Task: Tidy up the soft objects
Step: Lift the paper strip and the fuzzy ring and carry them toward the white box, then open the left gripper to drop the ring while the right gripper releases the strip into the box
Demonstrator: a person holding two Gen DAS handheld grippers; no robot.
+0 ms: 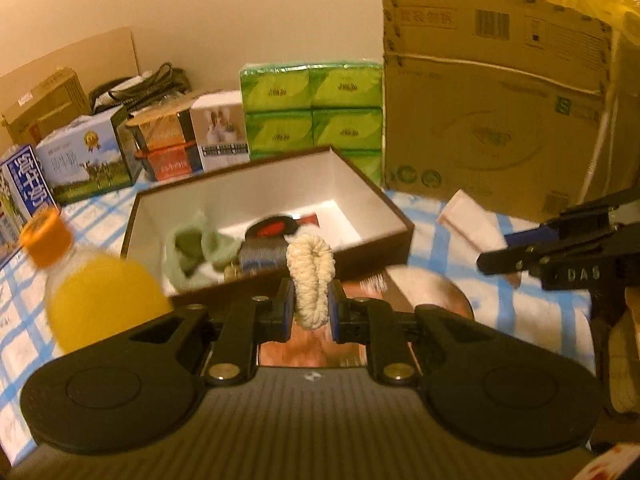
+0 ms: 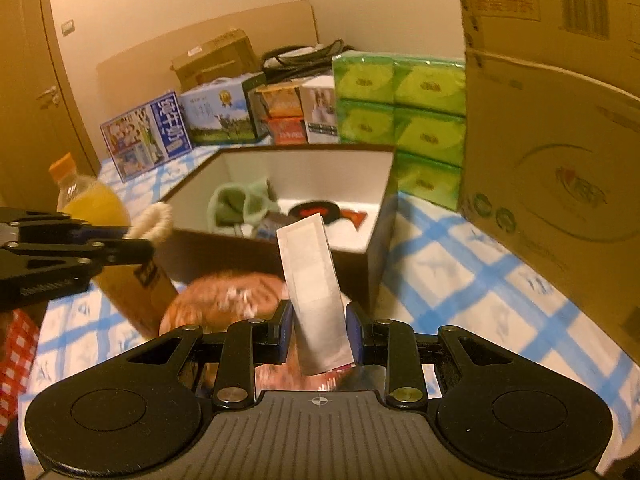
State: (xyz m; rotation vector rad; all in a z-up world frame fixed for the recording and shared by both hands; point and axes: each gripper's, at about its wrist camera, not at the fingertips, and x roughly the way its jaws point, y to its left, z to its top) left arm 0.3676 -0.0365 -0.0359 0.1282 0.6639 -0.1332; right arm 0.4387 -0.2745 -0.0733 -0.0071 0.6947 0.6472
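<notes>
Rope, a cream braided loop, stands upright in the lower middle of the left wrist view, clenched between the jaws of the left gripper. It is held just before the near wall of the open box, probably so that it can go in over the rim. The right gripper carries a flat white packet, which leans a little to the left; the jaws are closed against its two sides, and it is also held before the box. Inside the box already lie a green cloth and a dark object with red, so I judge the sorting is partly done. Under both grippers a fluffy brown-orange thing rests on the blue checked surface; it is too blurred to name. The right wrist view shows the left gripper from the side, at middle left of the frame, with the rope loop near the box corner. The left wrist view alone shows how close the orange juice bottle stands, at lower left.
</notes>
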